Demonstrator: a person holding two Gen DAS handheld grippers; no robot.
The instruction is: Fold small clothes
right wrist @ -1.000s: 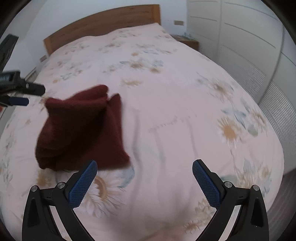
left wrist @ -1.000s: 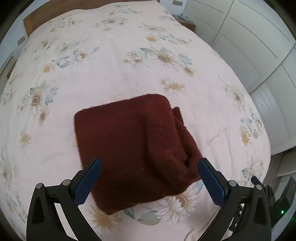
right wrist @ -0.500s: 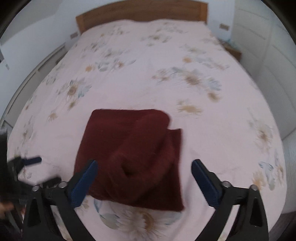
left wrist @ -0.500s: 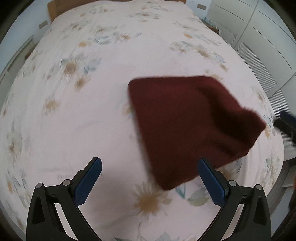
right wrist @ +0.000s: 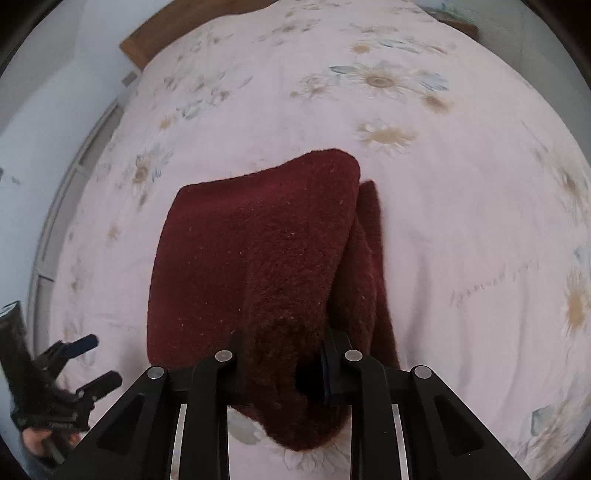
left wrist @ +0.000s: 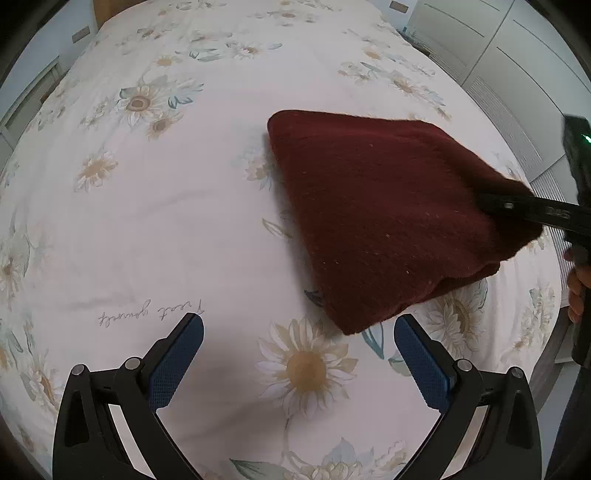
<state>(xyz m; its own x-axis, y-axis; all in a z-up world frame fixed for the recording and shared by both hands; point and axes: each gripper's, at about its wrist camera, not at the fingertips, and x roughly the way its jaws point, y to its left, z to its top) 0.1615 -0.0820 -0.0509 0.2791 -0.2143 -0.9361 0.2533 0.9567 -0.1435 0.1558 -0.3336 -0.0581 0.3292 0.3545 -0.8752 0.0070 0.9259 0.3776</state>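
A folded dark red knitted garment [left wrist: 380,214] lies on the flowered bedspread [left wrist: 147,206]; it also shows in the right wrist view [right wrist: 258,266]. My right gripper [right wrist: 282,350] is shut on the garment's near edge, its fingers pinching a thick fold that is lifted a little. In the left wrist view the right gripper [left wrist: 491,205] reaches in from the right onto the garment's right corner. My left gripper [left wrist: 297,350] is open and empty above the bedspread, just in front and left of the garment's near corner. It shows at the lower left of the right wrist view [right wrist: 88,360].
The wooden headboard [right wrist: 147,44] stands at the far end of the bed. White wardrobe doors [left wrist: 517,62] run along the right side. A bedside table [left wrist: 413,33] sits at the far right corner. The bed edge drops off at the right.
My right gripper has moved onto the garment and shut on its near edge. My left gripper has swung left off the garment and stays open.
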